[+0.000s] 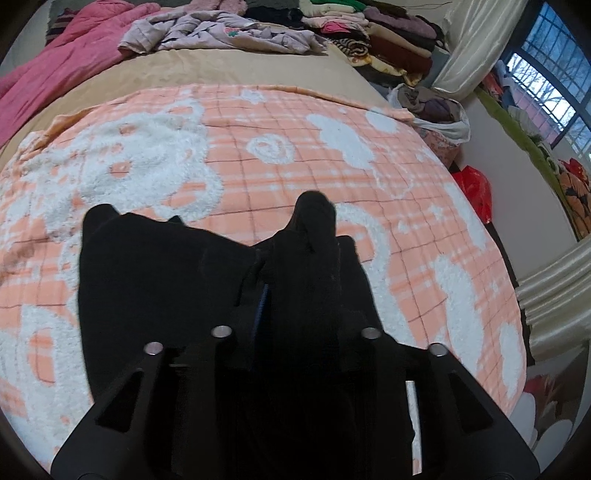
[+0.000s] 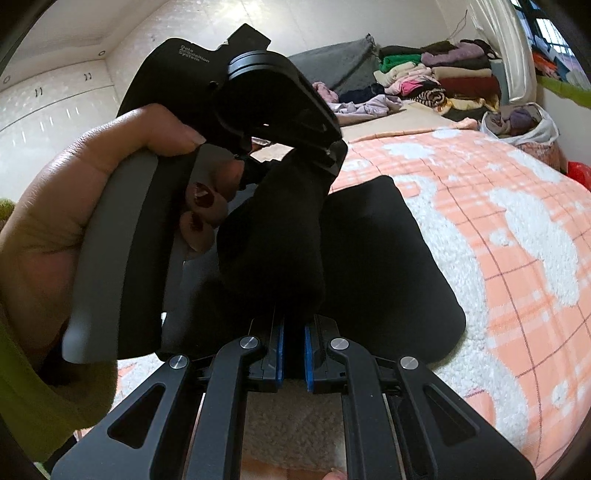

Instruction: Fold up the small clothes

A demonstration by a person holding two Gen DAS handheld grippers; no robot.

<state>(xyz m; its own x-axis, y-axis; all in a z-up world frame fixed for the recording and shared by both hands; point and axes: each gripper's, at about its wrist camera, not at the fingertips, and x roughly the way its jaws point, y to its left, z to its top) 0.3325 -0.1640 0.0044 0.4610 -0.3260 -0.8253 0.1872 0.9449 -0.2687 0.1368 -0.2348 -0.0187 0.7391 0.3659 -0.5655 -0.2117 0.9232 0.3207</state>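
- Your right gripper (image 2: 293, 325) is clenched on a fold of the black garment (image 2: 376, 266); the blue pads (image 2: 279, 354) pinch the cloth between them, and the fabric rises from there in a bunched column.
- That column runs up toward your left gripper (image 2: 321, 155), seen from the right wrist view with your left hand (image 2: 74, 206) wrapped round its grey handle.
- From the left wrist view, black cloth (image 1: 306, 258) lies between the fingers of your left gripper (image 1: 295, 266). Everything there is black on black, so I cannot tell whether the pads press on it.
- The rest of the garment lies spread flat on the orange-and-white checked blanket (image 1: 258, 155) that covers the bed.
- Far side of the bed: a crumpled lilac garment (image 1: 221, 33), a pink quilt (image 1: 66, 70) and a stack of folded clothes (image 1: 388, 40).
- A white bag of clothes (image 2: 524, 122) sits beside the bed.
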